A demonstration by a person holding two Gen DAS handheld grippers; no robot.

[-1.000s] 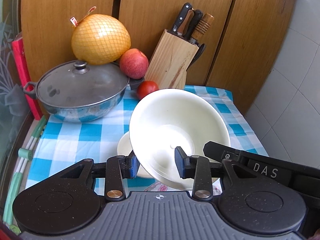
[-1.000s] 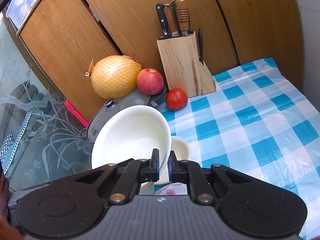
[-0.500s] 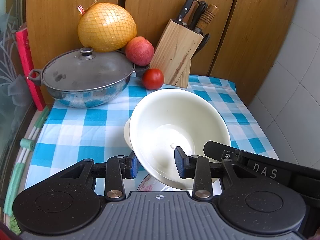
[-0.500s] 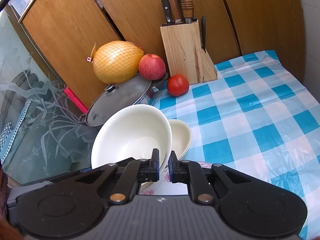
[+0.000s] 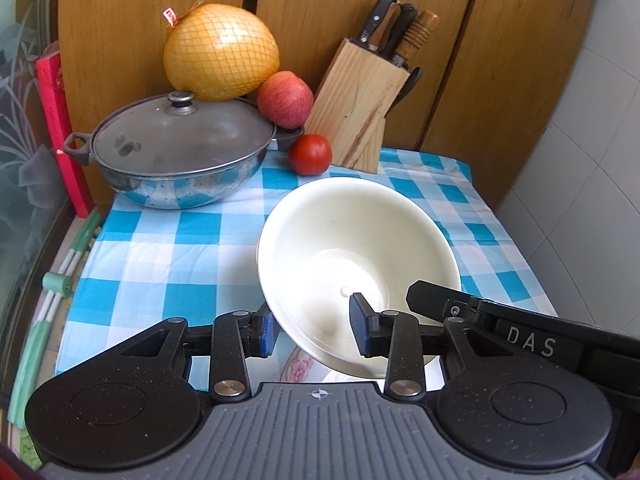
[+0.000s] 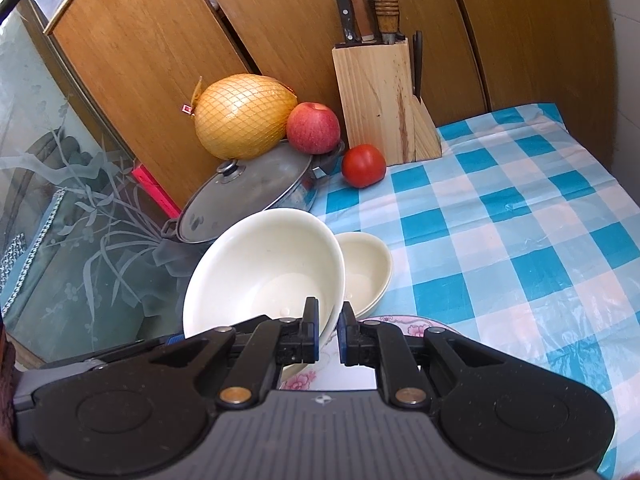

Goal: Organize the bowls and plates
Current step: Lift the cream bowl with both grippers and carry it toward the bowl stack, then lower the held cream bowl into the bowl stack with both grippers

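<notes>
A large cream bowl [image 5: 356,240] hangs tilted above the checked tablecloth, held from two sides. My left gripper [image 5: 312,328] is shut on its lower wall, one pad outside and one pad inside. My right gripper [image 6: 328,336] is shut on the bowl's rim [image 6: 336,280], and one of its fingers [image 5: 428,300] shows at the bowl's right edge in the left wrist view. Just behind the large bowl [image 6: 264,272], a small cream bowl [image 6: 366,268] sits on the cloth. A flowered plate [image 6: 404,322] lies under the grippers, mostly hidden; its edge [image 5: 298,370] shows below the bowl.
A lidded steel pot [image 5: 176,152] stands at the back left with a netted pomelo [image 5: 220,64] and an apple [image 5: 285,98] behind it. A tomato [image 5: 310,154] and a wooden knife block [image 5: 360,108] stand against the wooden doors. Checked tablecloth [image 6: 520,248] stretches to the right.
Both grippers kept their hold on the large bowl and drew slightly back. The small bowl has slipped behind it in the left wrist view and shows more in the right wrist view.
</notes>
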